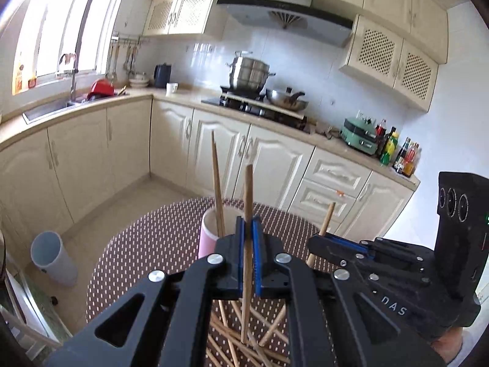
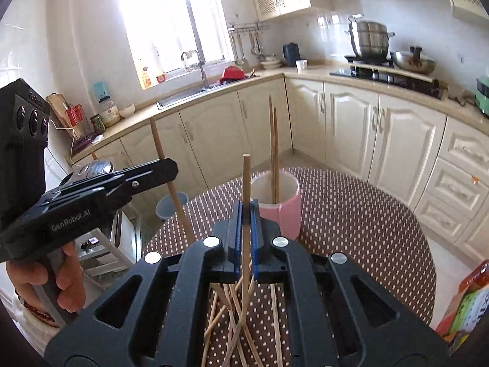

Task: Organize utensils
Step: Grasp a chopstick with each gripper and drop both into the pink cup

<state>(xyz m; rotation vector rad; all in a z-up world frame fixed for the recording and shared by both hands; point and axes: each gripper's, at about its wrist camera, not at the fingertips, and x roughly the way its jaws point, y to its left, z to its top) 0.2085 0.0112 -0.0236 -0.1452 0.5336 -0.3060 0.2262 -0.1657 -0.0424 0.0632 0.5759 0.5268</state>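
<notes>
Wooden chopsticks are what both tongs pinch: the left tongs are pressed together on one upright wooden chopstick, and the right tongs on another. The pink cylindrical ceramic holder stands on the far part of the brown white-dotted desk, just beyond both tongs, a little left of the left tongs and a little right of the right tongs, about equally near each. Its mouth faces up, so each held stick's long axis already suits a drop. Two chopsticks stand inside. Loose chopsticks lie crossed on the near desk, roughly ten, too tangled to count exactly.
</notes>
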